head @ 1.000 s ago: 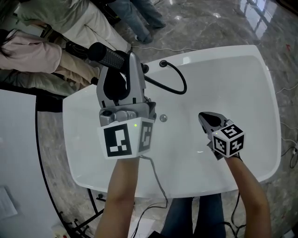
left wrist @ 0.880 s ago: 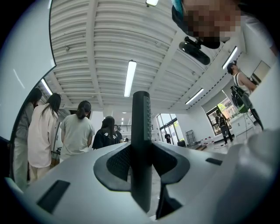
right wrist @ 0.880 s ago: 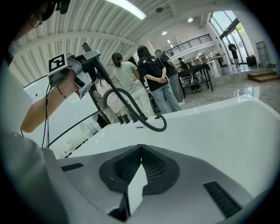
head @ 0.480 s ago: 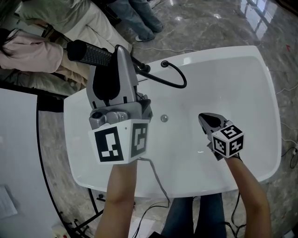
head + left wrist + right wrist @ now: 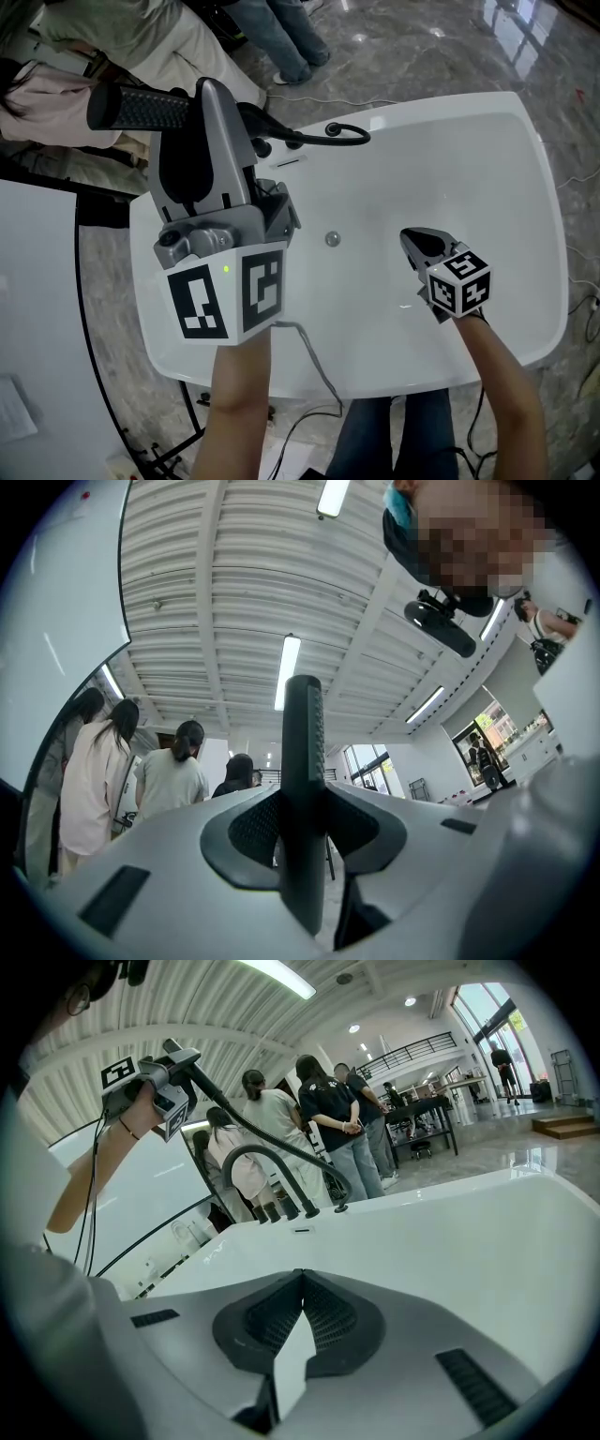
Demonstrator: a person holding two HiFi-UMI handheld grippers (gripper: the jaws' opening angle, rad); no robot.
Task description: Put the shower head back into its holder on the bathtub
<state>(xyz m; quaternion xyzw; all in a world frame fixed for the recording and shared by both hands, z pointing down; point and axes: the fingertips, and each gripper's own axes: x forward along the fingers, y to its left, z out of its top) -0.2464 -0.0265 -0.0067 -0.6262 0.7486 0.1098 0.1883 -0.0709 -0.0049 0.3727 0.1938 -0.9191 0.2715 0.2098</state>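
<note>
Head view: the left gripper [image 5: 213,98] stands at 10 o'clock in the frame, over the far left corner of the white bathtub [image 5: 487,150]. Its jaws are clamped on the dark, ribbed shower head [image 5: 136,109], which juts from the jaw tips toward 9 o'clock. A black hose [image 5: 352,140] runs from the shower head toward 3 o'clock and curls back to the tub's far rim. The drain [image 5: 331,240] lies at the middle of the tub floor. The right gripper [image 5: 415,238] sits at 4 o'clock over the tub, its jaws together with nothing in them.

Left gripper view: we find the shower head [image 5: 303,733] upright between the jaws, both pads pressed to its sides — a firm hold. The left gripper [image 5: 302,836] is angled upward toward a ribbed ceiling. People [image 5: 169,780] stand at 9 o'clock.

Right gripper view: the right gripper [image 5: 299,1277] has its jaw tips meeting and it is empty. The left gripper [image 5: 184,1059] shows at 10 o'clock, raised well above the bathtub [image 5: 469,1241], with the hose [image 5: 246,1121] trailing down toward 4 o'clock to dark fittings [image 5: 281,1209] on the rim. We cannot tell which fitting is the holder.
</note>
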